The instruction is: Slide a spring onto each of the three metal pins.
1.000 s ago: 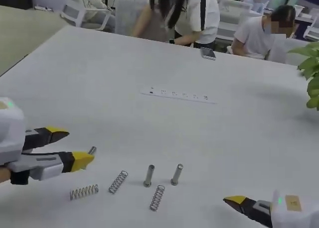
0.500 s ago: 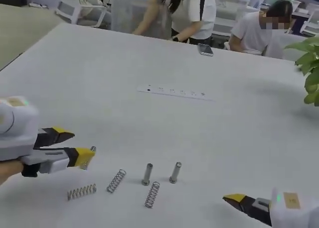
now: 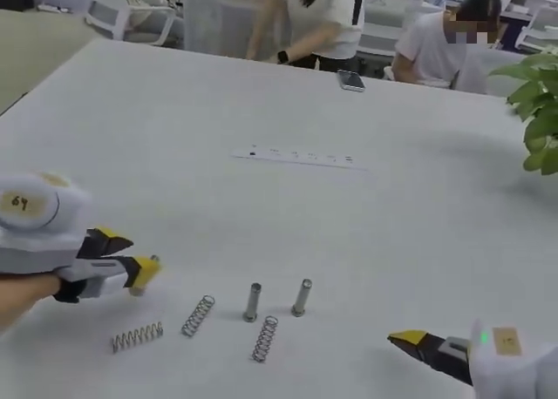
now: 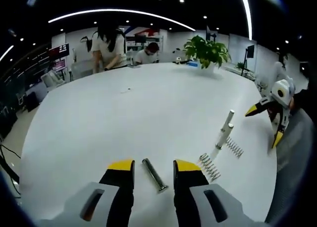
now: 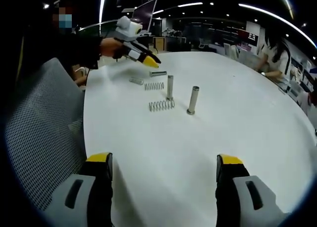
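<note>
Two metal pins stand upright near the table's front, one [image 3: 253,301] left of the other [image 3: 302,296]. A third pin [image 4: 154,174] lies flat between the open jaws of my left gripper [image 4: 154,166], without being clamped. That gripper [image 3: 132,253] sits low at the table's left. Three springs lie loose: one [image 3: 137,336] at the left, one [image 3: 198,315] beside the left pin, one [image 3: 264,338] in front of the pins. My right gripper [image 5: 163,161] stands wide open and holds nothing, off to the front right of the pins [image 3: 414,347].
A white power strip [image 3: 299,158] lies mid-table. At the far edge are a phone [image 3: 351,80] and people seated and standing. A green plant [image 3: 540,111] stands at the right. A mesh chair back [image 5: 44,128] is close beside the right gripper.
My left gripper has come down over the lying pin, so its jaws now stand on either side of it. The right gripper has stayed put. The head camera has tilted slightly.
</note>
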### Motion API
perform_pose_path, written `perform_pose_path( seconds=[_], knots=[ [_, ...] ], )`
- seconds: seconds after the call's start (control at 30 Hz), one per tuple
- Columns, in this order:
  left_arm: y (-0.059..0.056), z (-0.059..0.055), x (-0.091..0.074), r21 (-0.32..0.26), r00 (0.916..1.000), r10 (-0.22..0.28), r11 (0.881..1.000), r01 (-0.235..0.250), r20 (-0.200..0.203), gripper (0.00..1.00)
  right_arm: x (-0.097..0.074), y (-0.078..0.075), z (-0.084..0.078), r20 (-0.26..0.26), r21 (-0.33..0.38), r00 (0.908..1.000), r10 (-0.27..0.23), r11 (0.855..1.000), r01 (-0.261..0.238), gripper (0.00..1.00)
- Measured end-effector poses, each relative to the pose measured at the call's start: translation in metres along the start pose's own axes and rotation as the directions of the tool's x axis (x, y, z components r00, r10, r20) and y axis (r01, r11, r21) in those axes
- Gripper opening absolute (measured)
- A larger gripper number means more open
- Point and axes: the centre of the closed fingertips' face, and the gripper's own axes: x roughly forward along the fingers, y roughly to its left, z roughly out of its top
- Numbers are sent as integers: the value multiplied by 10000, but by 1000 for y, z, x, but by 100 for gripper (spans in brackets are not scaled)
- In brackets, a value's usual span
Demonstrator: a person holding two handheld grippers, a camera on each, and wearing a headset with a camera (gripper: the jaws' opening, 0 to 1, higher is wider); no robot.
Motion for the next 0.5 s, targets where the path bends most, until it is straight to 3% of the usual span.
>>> perform_pose_path(
  seconds=[0.3, 0.5],
  knots=[
    [1, -6, 17, 360, 9976, 222, 9992, -198, -662, 18, -1, -1, 1, 32, -14, 10000, -54, 10000, 54, 85],
    [8, -14, 22, 142, 9919, 531, 9986, -518, -1156, 15, -3, -4, 1, 88, 17, 9998, -159, 9999, 159, 85]
  ],
)
